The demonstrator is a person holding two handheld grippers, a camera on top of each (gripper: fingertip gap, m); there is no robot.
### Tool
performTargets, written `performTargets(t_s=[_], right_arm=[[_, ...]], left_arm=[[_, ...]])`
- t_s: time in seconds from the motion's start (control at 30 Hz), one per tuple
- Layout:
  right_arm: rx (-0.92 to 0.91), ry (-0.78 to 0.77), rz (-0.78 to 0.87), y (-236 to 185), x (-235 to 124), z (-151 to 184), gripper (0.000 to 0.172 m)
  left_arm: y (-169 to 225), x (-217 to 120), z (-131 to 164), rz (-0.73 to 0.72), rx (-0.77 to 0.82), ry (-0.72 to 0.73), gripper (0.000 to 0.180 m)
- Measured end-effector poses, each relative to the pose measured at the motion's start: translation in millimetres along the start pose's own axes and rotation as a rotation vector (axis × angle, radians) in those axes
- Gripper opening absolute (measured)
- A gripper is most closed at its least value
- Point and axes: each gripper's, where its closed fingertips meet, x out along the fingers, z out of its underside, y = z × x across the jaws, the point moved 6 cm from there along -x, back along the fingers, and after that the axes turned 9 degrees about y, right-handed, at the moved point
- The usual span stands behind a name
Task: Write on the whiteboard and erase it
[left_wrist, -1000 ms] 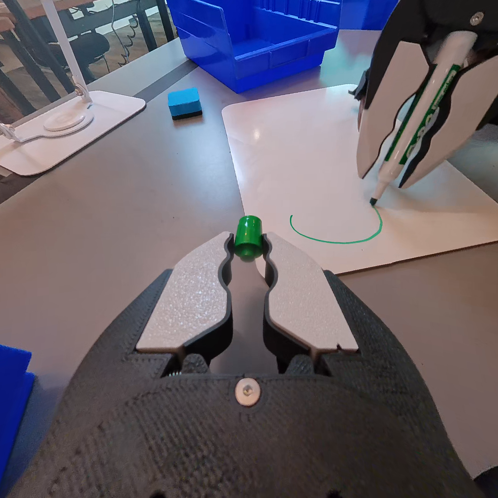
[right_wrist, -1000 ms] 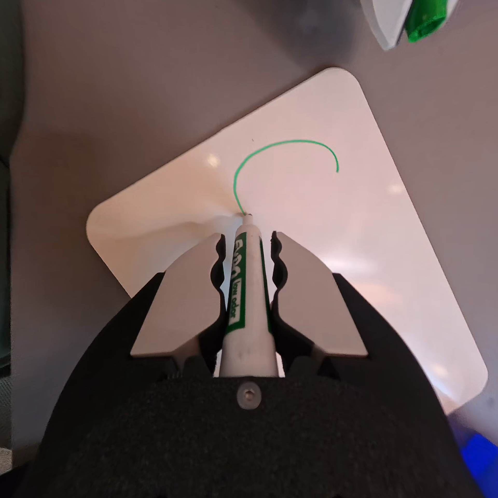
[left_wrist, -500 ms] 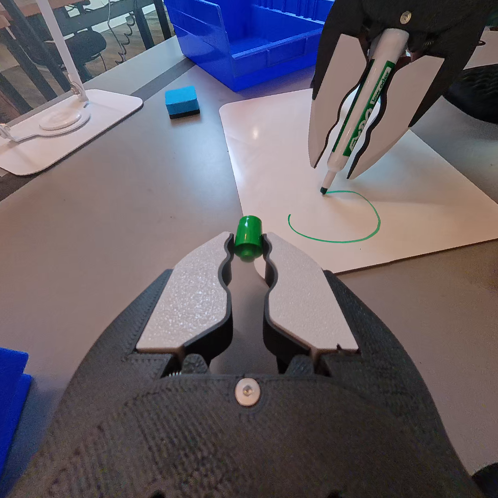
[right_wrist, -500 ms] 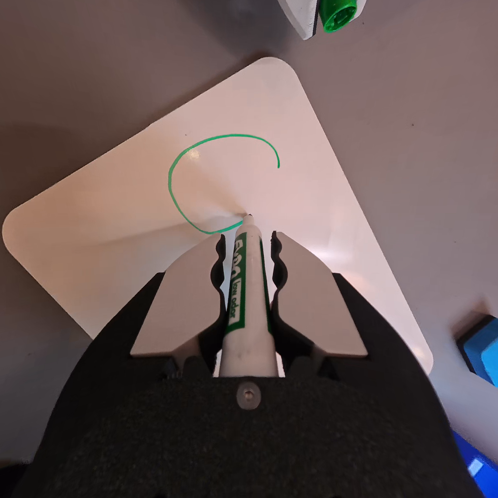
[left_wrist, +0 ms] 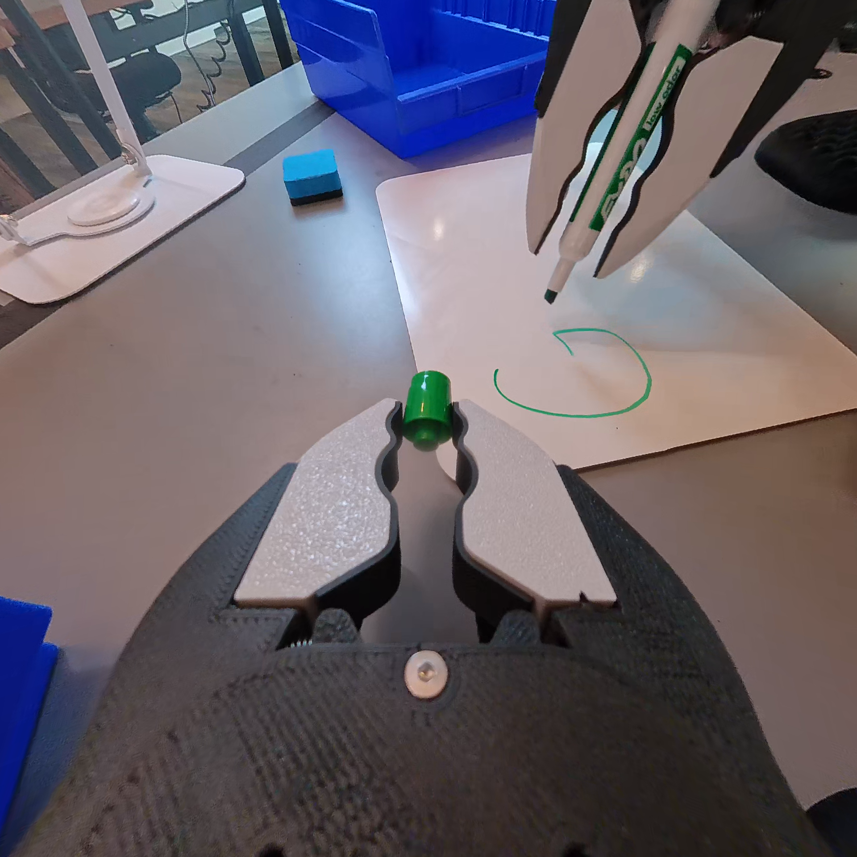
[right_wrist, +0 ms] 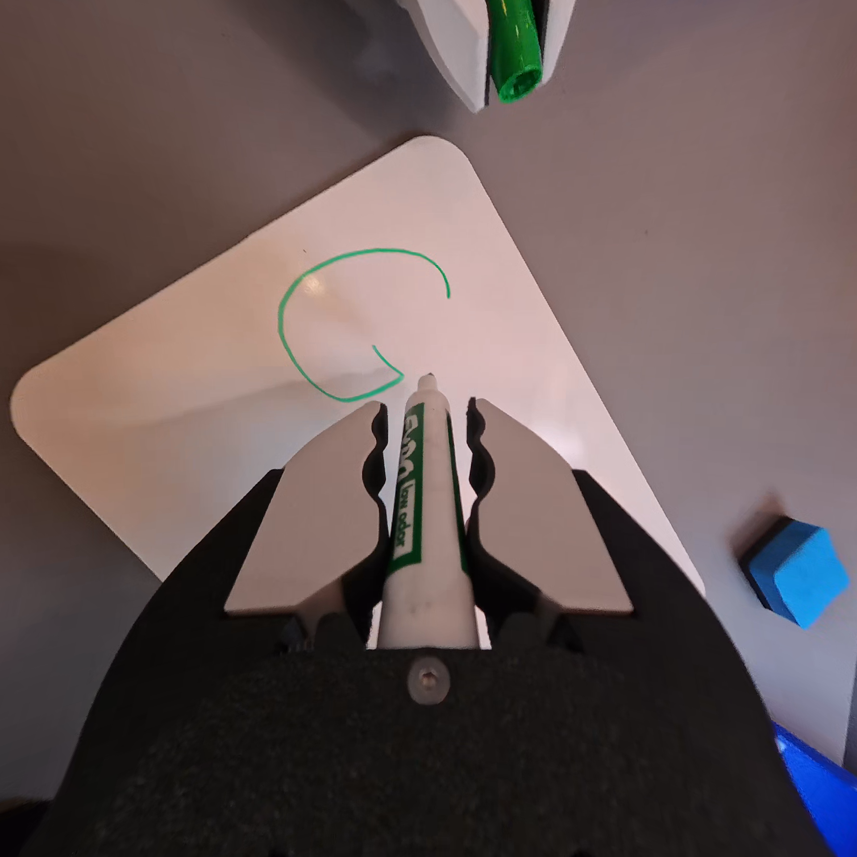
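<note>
At far left on the grey surface (left_wrist: 185, 371): white lamp base (left_wrist: 102, 208), then blue eraser (left_wrist: 311, 175). Left gripper (left_wrist: 426, 410) fingers clenched on green marker cap (left_wrist: 427, 401), beside whiteboard (left_wrist: 463, 259) corner. Open green loop (left_wrist: 603, 403) on board. Right gripper (right_wrist: 426, 403) fingers grasp marker (right_wrist: 429, 510), tip lifted just off board.
</note>
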Motion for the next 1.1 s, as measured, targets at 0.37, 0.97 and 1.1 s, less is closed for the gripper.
performTargets(t_s=[0.37, 0.97, 1.1], right_arm=[[0.022, -0.009, 0.024, 15, 11, 10, 0.034], [0.003, -0.009, 0.02, 27, 22, -2, 0.034], [0.004, -0.008, 0.021, 29, 24, -3, 0.034]], left_arm=[[0, 1, 1, 0.002, 0.002, -0.004, 0.02], [0, 1, 1, 0.003, 0.008, -0.006, 0.02], [0, 1, 1, 0.003, 0.009, -0.006, 0.02]])
